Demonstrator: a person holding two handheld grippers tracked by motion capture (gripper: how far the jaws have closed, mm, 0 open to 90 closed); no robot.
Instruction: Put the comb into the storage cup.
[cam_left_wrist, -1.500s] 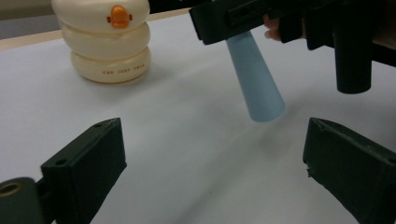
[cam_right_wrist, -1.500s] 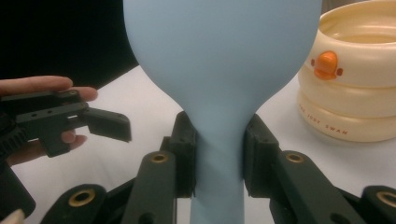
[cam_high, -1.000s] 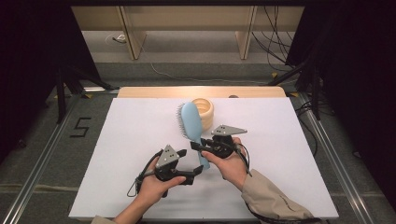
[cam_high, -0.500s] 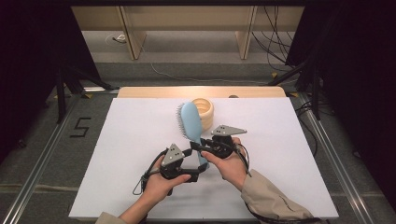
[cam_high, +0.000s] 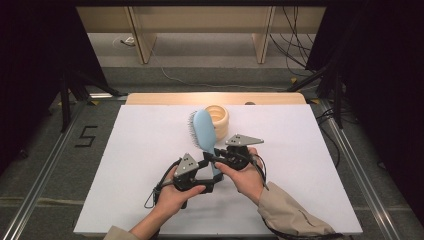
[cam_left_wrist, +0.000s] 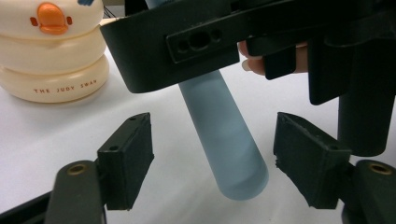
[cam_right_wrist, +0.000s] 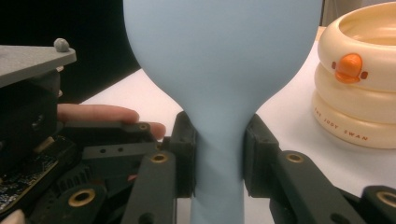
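The right gripper is clamped on the neck of a light blue hairbrush, its two fingers pressing the handle from either side just below where the head widens. The brush head rises above those fingers and, in the high view, points away from the person, with its bristles along the left edge.

The left gripper has its fingers apart, one on each side of the brush handle's rounded end; they have just been closing in, and the handle sits between them without either pad touching it. The handle end appears to hang a little above the white table, though the angle makes that hard to judge.

Beyond the fingers of both grippers stands a cream ringed cup with an orange duck bill, resting on the table near the brush head and, as far as the high view shows, just behind it.
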